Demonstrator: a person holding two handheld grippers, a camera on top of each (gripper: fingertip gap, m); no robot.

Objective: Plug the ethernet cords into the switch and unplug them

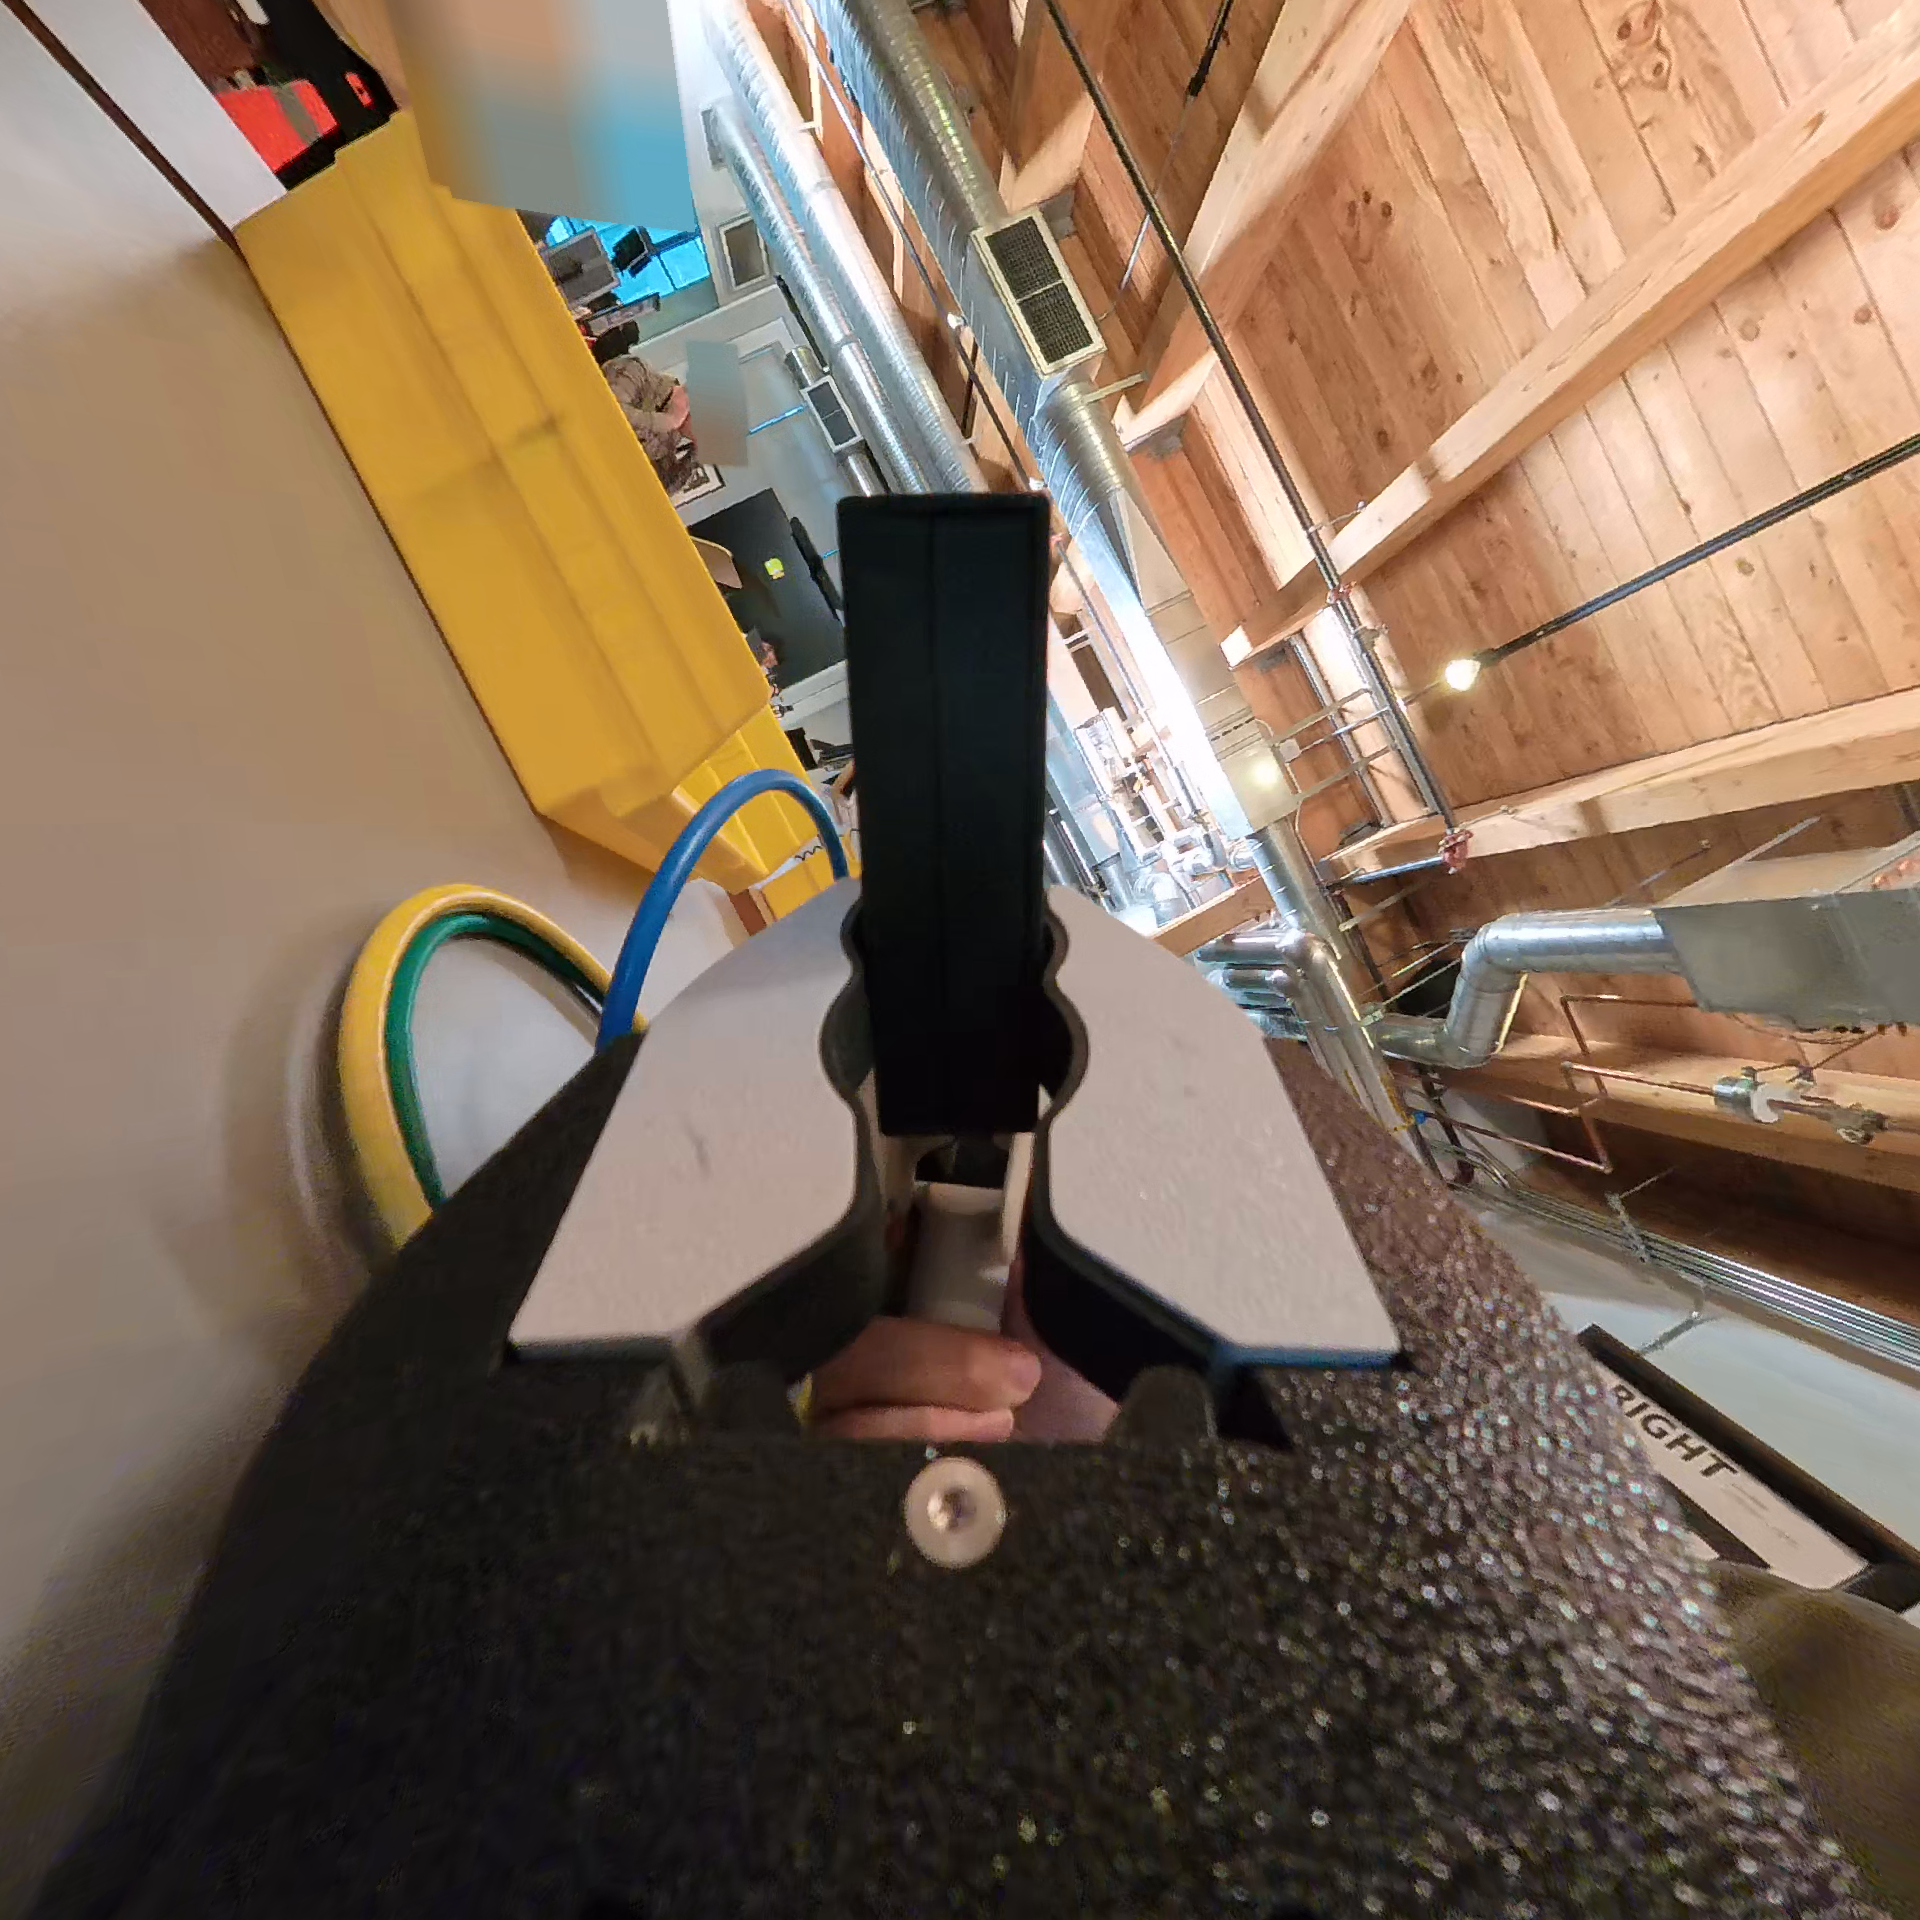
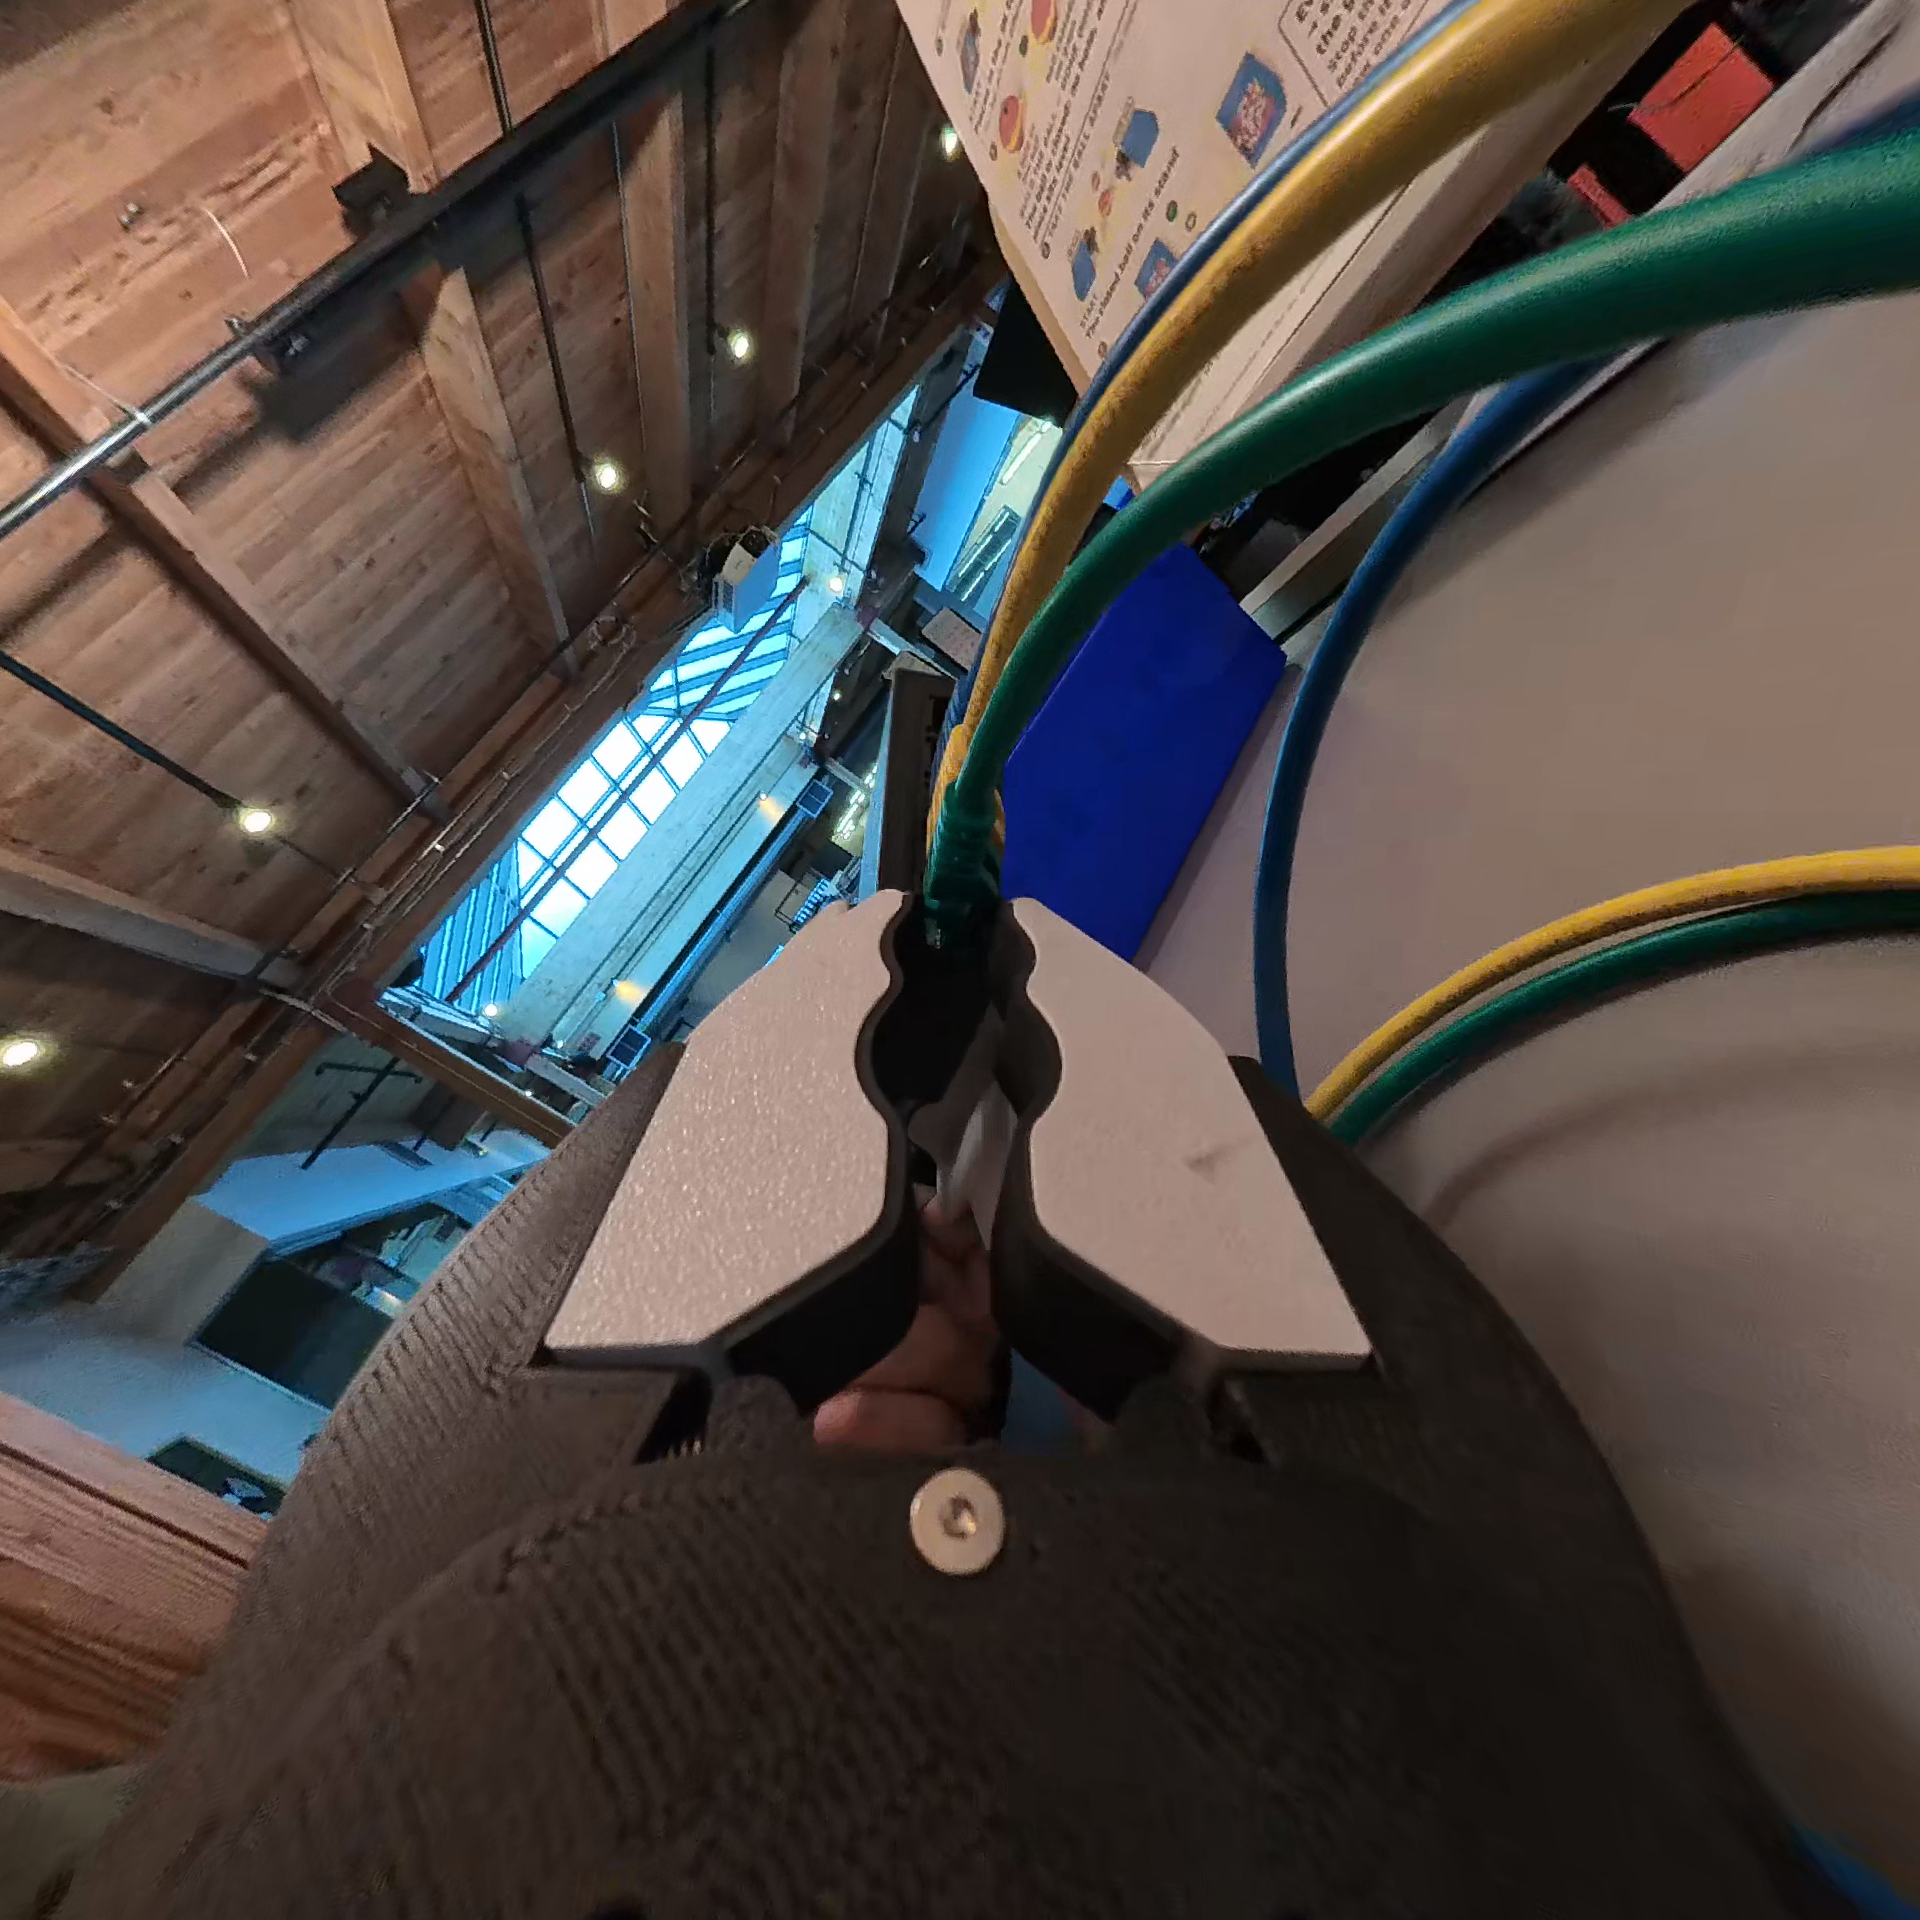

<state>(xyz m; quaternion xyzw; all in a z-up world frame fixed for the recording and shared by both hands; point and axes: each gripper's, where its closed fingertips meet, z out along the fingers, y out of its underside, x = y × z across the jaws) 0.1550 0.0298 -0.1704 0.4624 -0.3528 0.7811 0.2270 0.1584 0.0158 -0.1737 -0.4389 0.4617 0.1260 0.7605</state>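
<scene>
This looks like a big workshop. It has a high wooden ceiling (image 1: 1558, 343) with shiny metal pipes (image 1: 1049, 436), small lamps (image 2: 255, 820), tall windows (image 2: 613, 810) and yellow bins (image 1: 499, 457).

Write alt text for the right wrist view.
The right gripper is shut on the green ethernet cord at its plug boot. Yellow and blue cords loop beside it over a pale tabletop, past a blue box.

Cable loops are crowding the tabletop (image 2: 1621, 748): green cable (image 2: 1299, 416) & yellow cable (image 2: 1174, 343) are arching right over the right gripper (image 2: 961, 920), blue cable (image 2: 1283, 831) is curving beside it. Blue box (image 2: 1132, 748) is blocking just ahead. Yellow bin (image 1: 488, 499) is walling the table's far edge.
</scene>
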